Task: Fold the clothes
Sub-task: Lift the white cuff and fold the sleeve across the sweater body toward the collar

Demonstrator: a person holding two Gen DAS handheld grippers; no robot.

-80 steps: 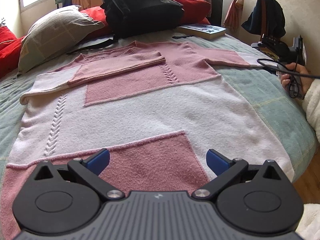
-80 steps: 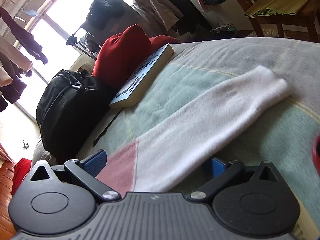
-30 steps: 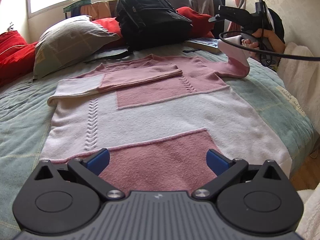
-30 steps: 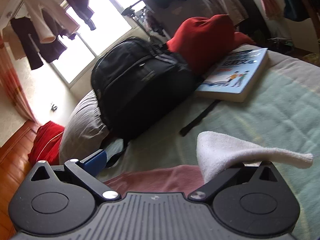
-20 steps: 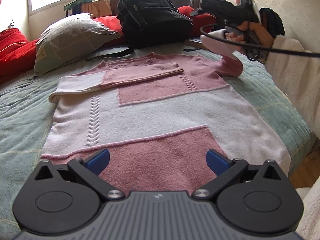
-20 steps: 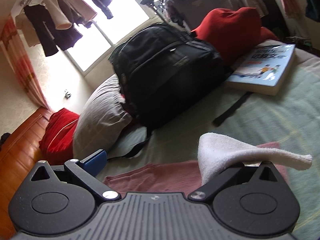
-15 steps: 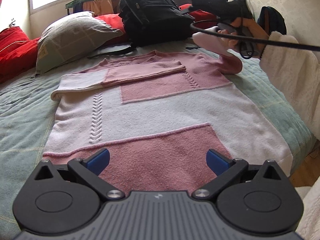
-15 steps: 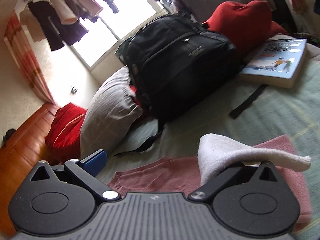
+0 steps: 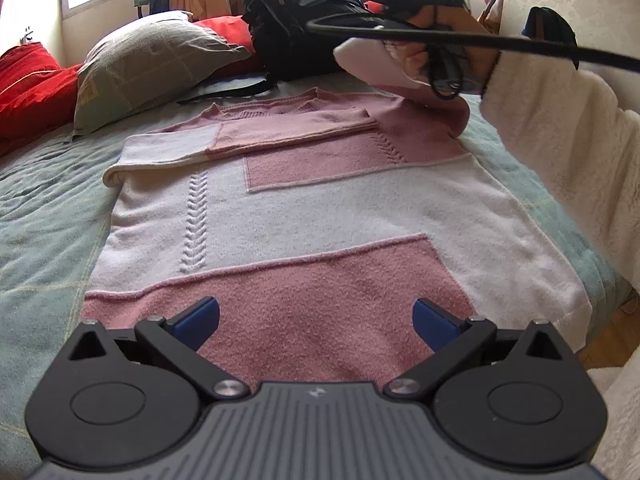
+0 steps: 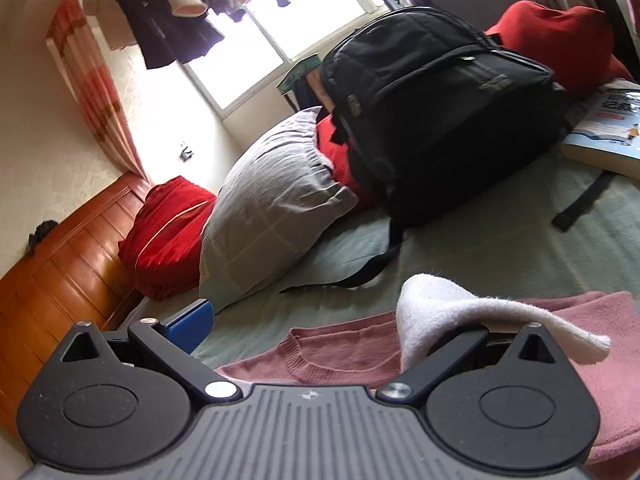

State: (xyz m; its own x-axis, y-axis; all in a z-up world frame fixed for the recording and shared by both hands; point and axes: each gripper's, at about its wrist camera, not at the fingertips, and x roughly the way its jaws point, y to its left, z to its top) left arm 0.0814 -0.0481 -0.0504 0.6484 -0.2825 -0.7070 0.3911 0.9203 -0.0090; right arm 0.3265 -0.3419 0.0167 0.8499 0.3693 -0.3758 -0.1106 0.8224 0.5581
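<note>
Now left gripper [image 9: 316,316] fingers apart over sweater [image 9: 320,216]; right gripper [image 10: 320,320] grip on sleeve [image 10: 440,308] unclear.

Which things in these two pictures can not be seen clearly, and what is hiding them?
- Right gripper grip: in the right wrist view the white sleeve cuff drapes over one finger, so the hold itself is covered.
- Sweater hem: in the left wrist view the left gripper body hides it.
- Book: cut off by the right edge of the right wrist view.
- Hand: partly covered by a black cable in the left wrist view.
</note>
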